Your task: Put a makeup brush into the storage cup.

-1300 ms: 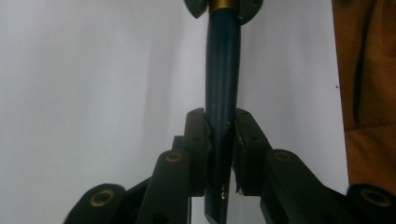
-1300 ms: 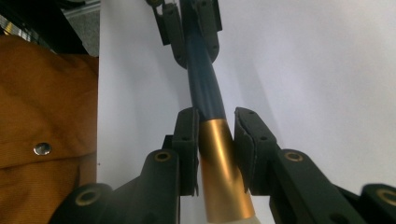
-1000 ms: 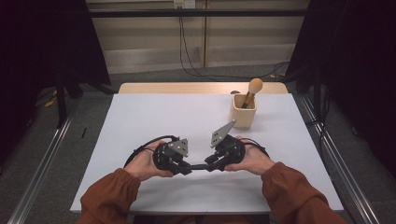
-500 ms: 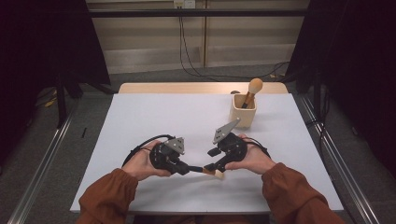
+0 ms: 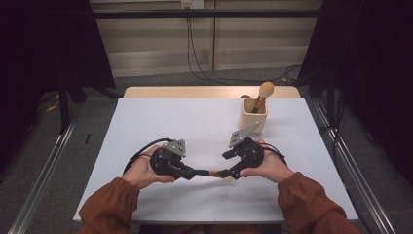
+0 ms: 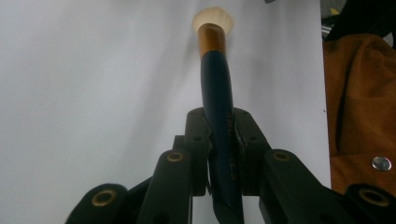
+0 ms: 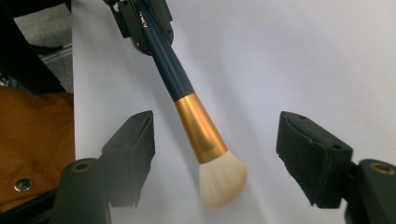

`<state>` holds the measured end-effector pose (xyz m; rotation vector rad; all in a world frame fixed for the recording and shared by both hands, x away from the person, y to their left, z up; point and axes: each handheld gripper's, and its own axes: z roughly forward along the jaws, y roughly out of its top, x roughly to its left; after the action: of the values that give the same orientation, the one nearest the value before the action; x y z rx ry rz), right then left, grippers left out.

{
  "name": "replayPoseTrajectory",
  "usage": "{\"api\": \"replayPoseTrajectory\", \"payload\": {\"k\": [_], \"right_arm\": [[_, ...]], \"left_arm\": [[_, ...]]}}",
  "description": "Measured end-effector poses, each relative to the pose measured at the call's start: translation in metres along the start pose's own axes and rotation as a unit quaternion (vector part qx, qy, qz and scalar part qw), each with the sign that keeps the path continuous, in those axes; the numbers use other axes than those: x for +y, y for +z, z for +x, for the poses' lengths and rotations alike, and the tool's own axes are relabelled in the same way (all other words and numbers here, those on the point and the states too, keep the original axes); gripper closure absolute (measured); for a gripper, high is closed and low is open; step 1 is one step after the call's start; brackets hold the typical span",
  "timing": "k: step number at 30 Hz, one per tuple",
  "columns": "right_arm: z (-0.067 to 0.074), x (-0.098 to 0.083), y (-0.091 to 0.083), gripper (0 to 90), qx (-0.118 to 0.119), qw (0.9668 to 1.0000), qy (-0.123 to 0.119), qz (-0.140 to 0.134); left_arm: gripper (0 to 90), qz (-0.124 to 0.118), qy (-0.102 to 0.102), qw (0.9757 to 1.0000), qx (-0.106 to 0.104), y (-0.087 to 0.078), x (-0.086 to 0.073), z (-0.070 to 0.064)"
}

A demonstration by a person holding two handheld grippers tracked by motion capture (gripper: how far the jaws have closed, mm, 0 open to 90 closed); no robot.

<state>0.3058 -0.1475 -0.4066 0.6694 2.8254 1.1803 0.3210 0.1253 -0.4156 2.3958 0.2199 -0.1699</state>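
In the right gripper view, the right claw point(image 7: 217, 154) stands wide open, and the brush point(image 7: 187, 100) lies between its jaws without touching them. Its long axis runs from the pale bristles near the camera up toward 11 o'clock, where the left claw point(image 7: 142, 25) is clamped on the dark handle. In the high view, the brush point(image 5: 210, 172) lies level just above the white worktop point(image 5: 195, 122), bristles toward 3 o'clock. The right claw is nearer the bristle end, I judge. The wooden holder point(image 5: 253, 113) with another brush stands farther, at 1 o'clock.
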Motion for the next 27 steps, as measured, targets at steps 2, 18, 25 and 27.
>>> {"api": "replayPoseTrajectory", "payload": {"k": [2, 18, 25, 27], "right_arm": [[0.0, 0.0, -0.003, 25.8, -0.002, 1.0, 0.001, -0.007], [-0.002, -0.016, -0.018, 8.0, -0.003, 0.9986, 0.026, -0.045], [-0.002, -0.023, -0.025, 9.8, -0.016, 0.9967, 0.038, -0.07], [-0.002, -0.026, -0.025, 10.2, -0.016, 0.996, 0.046, -0.075]], "left_arm": [[78.6, -0.015, -0.004, 0.9999, 0.004, -0.004, -0.002, 0.0], [78.6, -0.105, -0.045, 0.9932, 0.025, -0.022, -0.022, 0.002], [78.6, -0.131, -0.051, 0.9895, 0.036, -0.028, -0.024, 0.001], [78.6, -0.138, -0.051, 0.9884, 0.039, -0.03, -0.024, 0.0]]}}
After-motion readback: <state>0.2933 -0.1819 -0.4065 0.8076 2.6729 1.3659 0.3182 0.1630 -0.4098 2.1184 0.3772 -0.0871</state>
